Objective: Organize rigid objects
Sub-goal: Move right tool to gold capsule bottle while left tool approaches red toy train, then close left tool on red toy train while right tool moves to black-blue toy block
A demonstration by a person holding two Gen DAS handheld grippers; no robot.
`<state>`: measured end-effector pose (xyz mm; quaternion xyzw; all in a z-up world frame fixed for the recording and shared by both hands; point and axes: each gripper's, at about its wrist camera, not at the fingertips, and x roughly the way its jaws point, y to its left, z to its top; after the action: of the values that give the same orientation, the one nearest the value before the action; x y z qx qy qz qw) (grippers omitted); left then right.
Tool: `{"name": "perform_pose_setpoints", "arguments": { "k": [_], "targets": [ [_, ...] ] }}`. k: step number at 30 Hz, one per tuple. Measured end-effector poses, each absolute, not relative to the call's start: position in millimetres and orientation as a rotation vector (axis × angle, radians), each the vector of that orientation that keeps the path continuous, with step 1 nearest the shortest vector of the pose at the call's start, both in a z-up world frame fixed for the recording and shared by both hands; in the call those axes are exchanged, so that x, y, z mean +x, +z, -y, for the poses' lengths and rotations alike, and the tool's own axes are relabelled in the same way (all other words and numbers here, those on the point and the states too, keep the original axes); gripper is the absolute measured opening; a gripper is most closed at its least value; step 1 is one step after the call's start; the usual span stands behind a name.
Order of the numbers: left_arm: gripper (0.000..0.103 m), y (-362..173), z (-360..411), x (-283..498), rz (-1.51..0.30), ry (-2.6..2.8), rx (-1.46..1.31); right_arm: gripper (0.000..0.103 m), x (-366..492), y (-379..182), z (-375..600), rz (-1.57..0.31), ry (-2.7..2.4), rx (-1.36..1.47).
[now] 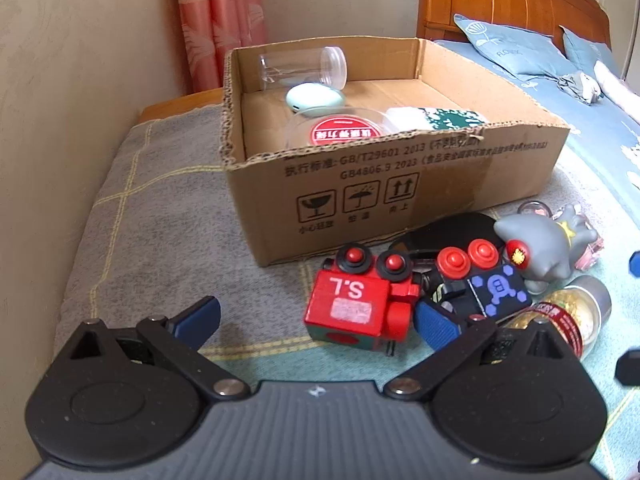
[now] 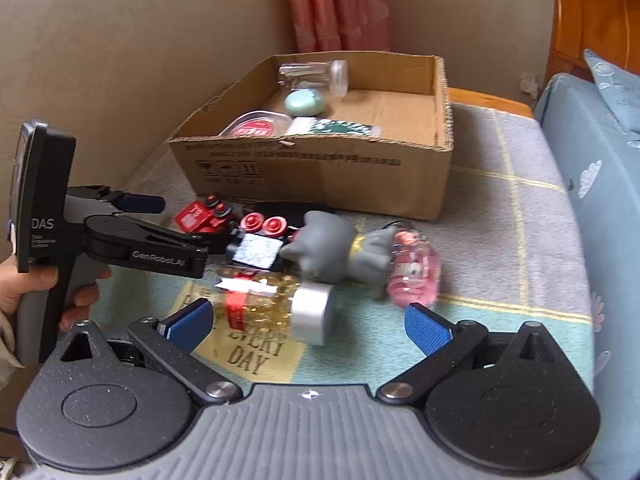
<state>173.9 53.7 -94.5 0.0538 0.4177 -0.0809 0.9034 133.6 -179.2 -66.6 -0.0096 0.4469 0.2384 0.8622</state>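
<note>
Letters "S.L" mark the red toy block (image 1: 356,304) upside down.

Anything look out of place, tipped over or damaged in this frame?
Yes. The toys lie jumbled outside the cardboard box: the red toy train is on its side with wheels up, and the gold-filled jar lies tipped over. The box's top edge is ragged and torn. Nothing has spilled.

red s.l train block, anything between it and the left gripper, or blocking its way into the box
Nothing visible lies between the open left gripper and the red train block, which sits just ahead of its fingers. On the way to the cardboard box, only the box's near wall stands behind the block, so it must be lifted over.
</note>
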Motion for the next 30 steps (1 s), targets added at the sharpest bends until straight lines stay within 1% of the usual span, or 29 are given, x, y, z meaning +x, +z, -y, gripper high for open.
{"name": "perform_pose_setpoints", "arguments": {
  "k": [6, 13, 16, 22, 30],
  "targets": [
    [0.102, -93, -58, 162, -0.856, -0.155, 0.164, 0.103, 138, -82, 149, -0.985, 0.537, -0.057],
    [0.102, -81, -71, 148, -0.804, -0.163, 0.144, 0.103, 142, -87, 129, -0.966, 0.437, -0.114],
    [0.102, -78, -74, 145, -0.793, -0.169, 0.135, 0.097, 141, -87, 127, -0.954, 0.403, -0.146],
    [0.102, -80, -70, 144, -0.789, -0.208, 0.145, 0.097, 131, -87, 135, -0.964, 0.389, -0.193],
    [0.102, -88, -56, 147, -0.785, -0.268, 0.168, 0.097, 127, -85, 184, -0.96, 0.278, -0.203]
  ]
}}
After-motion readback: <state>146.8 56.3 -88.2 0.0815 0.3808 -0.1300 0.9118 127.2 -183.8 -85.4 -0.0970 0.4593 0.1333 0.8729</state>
